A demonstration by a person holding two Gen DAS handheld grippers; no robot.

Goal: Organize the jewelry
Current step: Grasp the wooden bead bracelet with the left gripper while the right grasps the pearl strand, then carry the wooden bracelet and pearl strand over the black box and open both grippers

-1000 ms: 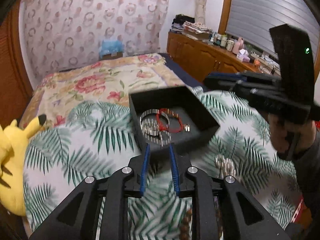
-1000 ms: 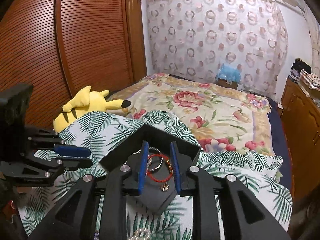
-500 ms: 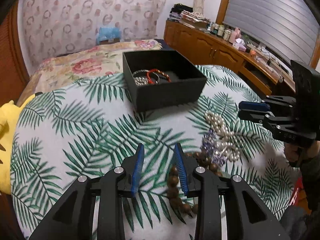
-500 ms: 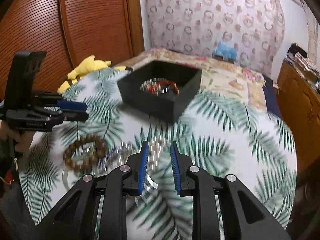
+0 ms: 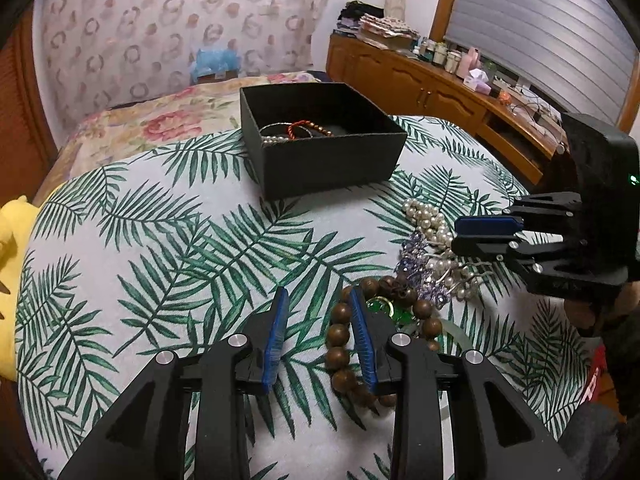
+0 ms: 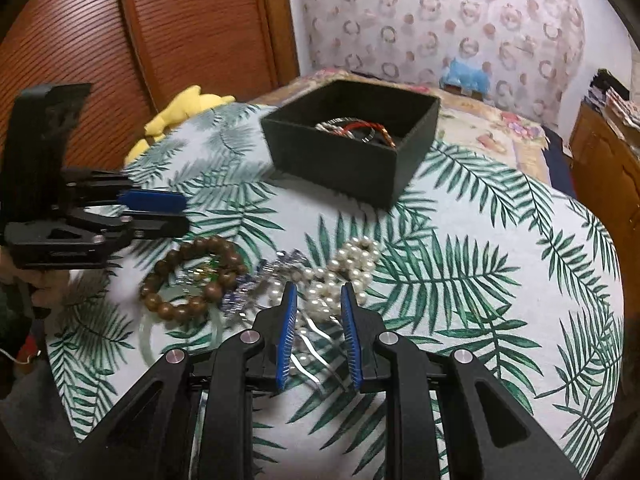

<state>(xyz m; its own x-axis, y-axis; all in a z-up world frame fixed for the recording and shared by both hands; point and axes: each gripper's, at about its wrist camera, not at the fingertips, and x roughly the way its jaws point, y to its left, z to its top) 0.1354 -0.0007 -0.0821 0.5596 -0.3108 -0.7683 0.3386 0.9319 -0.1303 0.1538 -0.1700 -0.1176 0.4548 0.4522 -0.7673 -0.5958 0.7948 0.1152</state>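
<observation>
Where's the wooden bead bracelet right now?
The wooden bead bracelet lies on the leaf-print cloth, left of the pearls in the right wrist view, beside the left gripper.

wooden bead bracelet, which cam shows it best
The right wrist view: the wooden bead bracelet shows as a nearly whole ring on the tablecloth. In the left wrist view the left gripper covers part of it.
</observation>
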